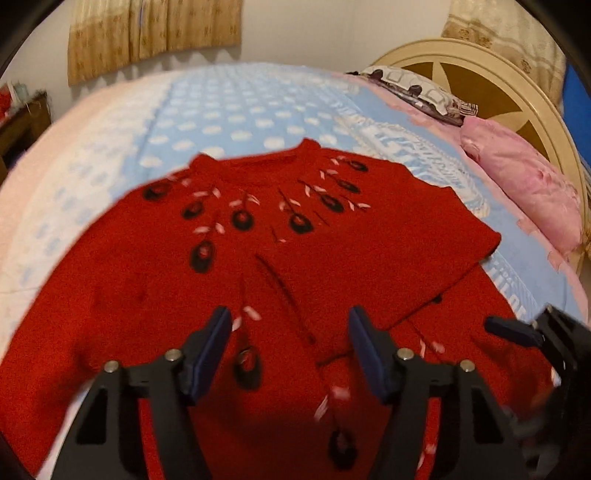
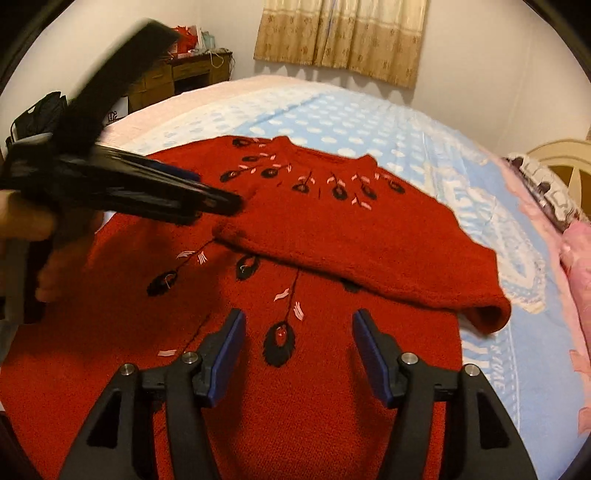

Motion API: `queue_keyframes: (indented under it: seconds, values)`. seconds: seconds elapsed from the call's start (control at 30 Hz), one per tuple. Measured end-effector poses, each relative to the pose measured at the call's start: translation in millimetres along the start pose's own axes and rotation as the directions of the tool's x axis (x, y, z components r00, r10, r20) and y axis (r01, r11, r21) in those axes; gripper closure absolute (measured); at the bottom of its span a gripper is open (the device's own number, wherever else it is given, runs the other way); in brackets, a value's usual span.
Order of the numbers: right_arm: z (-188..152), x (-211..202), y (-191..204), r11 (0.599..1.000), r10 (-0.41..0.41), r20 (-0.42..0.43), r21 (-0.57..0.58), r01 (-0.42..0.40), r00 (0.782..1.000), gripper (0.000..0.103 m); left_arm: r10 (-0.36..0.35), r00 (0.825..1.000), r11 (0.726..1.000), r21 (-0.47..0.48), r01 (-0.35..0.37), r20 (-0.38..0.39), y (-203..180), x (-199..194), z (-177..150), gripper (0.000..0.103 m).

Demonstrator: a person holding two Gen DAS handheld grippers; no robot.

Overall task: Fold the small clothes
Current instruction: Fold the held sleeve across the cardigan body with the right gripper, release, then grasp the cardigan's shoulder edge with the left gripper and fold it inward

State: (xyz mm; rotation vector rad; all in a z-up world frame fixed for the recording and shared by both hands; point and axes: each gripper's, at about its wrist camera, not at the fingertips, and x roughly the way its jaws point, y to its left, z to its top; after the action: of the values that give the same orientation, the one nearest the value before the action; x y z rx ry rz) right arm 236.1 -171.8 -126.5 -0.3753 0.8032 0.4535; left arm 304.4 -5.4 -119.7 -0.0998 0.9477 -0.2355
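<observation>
Hovering over the bed (image 1: 258, 110), I hold both claws above a red knitted sweater (image 1: 155, 295) that lies spread on the blue dotted bedspread (image 2: 369, 122). My left claw (image 1: 290, 349) stands wide apart with nothing between its blue pads, poised over the lower middle of the garment. My right claw (image 2: 298, 350) is just as wide open and holds nothing, hanging over the hem area where a black oval motif (image 2: 279, 345) with a thin stem shows between the fingers. The sweater's neckline points away from me, toward the curtain (image 2: 343, 33) on the far wall. Its right sleeve (image 2: 369, 254) is folded across the body, the cuff end lying near the right edge of the garment. In the right wrist view, my left claw (image 2: 207, 192) shows from the side above the sweater's left shoulder. A pink pillow (image 1: 524, 184) rests by the round headboard (image 1: 480, 74) at the right.
</observation>
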Motion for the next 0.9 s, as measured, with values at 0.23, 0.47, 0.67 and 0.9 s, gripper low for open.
queue_keyframes:
  seconds: [0.23, 0.47, 0.67, 0.9]
  values:
    - [-3, 2, 1, 1.0, -0.016, 0.014, -0.001, 0.016, 1.0, 0.038, -0.04, 0.997, 0.999, -0.024, 0.039, -0.059, -7, 30, 6, 0.066]
    - [-6, 0, 5, 1.0, -0.027, 0.016, -0.003, 0.027, 1.0, 0.038, -0.056, 0.997, 0.998, -0.03, 0.058, 0.054, 4, -3, 11, 0.098]
    - [-6, 4, 10, 0.999, -0.036, -0.005, -0.026, 0.036, 0.999, 0.038, -0.03, 0.987, 0.999, -0.027, 0.035, 0.159, 27, -57, 11, 0.098]
    - [-5, 5, 14, 0.998, -0.054, -0.015, -0.045, 0.053, 0.998, 0.038, 0.018, 0.986, 0.996, -0.084, -0.004, 0.167, 62, -63, 2, 0.098]
